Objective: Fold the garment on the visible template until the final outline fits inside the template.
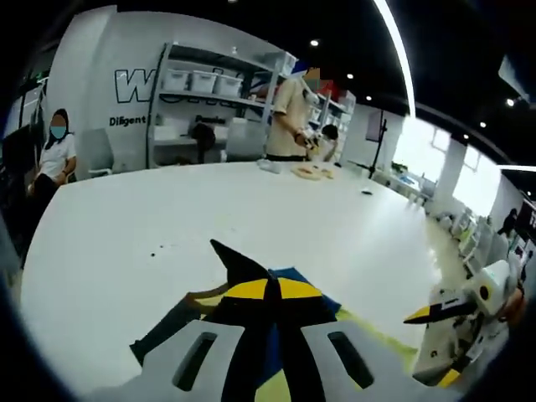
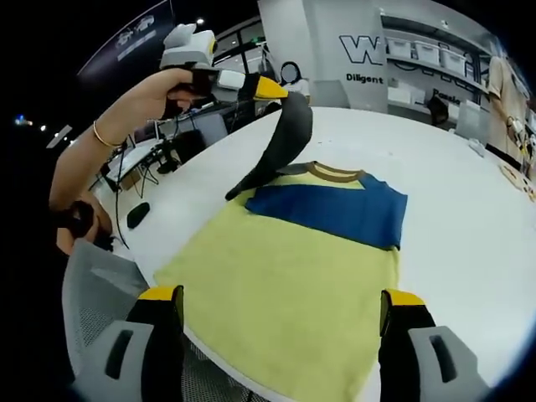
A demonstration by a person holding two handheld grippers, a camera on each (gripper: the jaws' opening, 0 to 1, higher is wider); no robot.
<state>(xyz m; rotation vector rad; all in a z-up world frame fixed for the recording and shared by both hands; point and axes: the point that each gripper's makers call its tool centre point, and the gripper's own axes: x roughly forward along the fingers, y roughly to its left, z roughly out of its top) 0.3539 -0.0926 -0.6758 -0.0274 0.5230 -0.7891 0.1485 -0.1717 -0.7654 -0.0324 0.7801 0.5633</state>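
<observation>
A yellow and blue shirt (image 2: 310, 251) lies flat on the white table (image 2: 452, 209). The left tongs (image 2: 270, 89) are pinched shut on the shirt's dark sleeve (image 2: 285, 138) and hold it up high, probably so it can be folded over onto the shirt's body. In the left gripper view the same sleeve (image 1: 239, 260) sticks up between the closed tips. The right tongs (image 2: 280, 306) are wide open and hold nothing. They hang over the shirt's near edge, maybe ready to grab it.

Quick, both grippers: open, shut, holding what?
Left gripper: shut on the dark sleeve, lifted off the table.
Right gripper: open, holding nothing.
</observation>
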